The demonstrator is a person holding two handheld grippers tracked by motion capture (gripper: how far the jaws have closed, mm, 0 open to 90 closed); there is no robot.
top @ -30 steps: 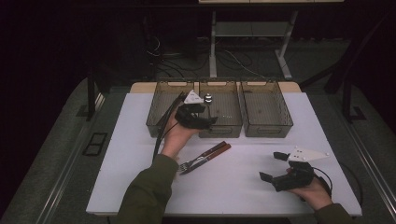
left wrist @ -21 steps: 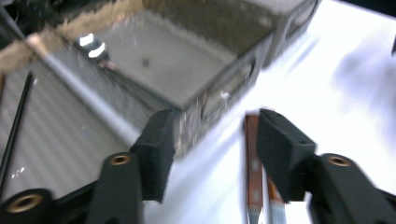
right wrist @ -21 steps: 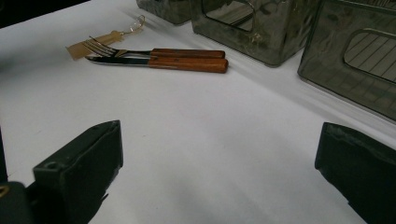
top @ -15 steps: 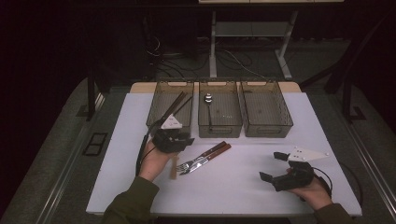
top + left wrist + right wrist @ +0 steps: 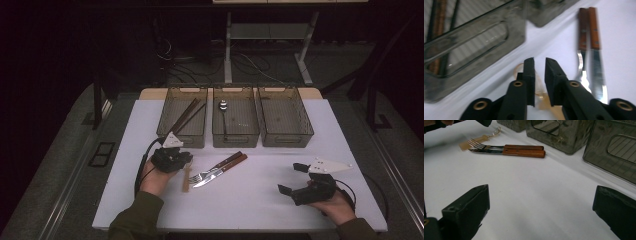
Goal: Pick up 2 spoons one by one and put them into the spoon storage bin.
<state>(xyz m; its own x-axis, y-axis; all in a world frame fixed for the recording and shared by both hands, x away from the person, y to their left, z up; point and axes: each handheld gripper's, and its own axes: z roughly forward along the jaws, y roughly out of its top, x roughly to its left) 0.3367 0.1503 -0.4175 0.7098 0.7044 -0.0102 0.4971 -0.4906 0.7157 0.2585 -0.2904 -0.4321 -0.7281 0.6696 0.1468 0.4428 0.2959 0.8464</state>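
A translucent amber plastic spoon (image 5: pixel 186 179) lies on the white table (image 5: pixel 250 200), just left of a wooden-handled fork (image 5: pixel 212 172) and knife (image 5: pixel 222 170). My left gripper (image 5: pixel 184 161) hangs low over the spoon's bowl end. Its jaws have just been closing and stand a narrow gap apart (image 5: pixel 539 62). The spoon (image 5: pixel 541 96) shows through that gap, lying under them, and I see no pad pressing on it. The fork (image 5: pixel 581 65) and knife (image 5: pixel 596 62) lie to the right. My right gripper (image 5: pixel 291 178) rests at the front right, wide open (image 5: pixel 541 202) and holding nothing.
Three smoky clear trays stand in a row at the back. The left tray (image 5: pixel 181 141) holds dark chopsticks (image 5: pixel 187 112), the middle tray (image 5: pixel 235 141) a metal spoon (image 5: pixel 223 106), and the right tray (image 5: pixel 287 141) shows nothing inside. White table lies between the two grippers.
My left gripper has come back from the middle tray, moving left and toward the person, and sunk over the plastic spoon. The right gripper has kept still.
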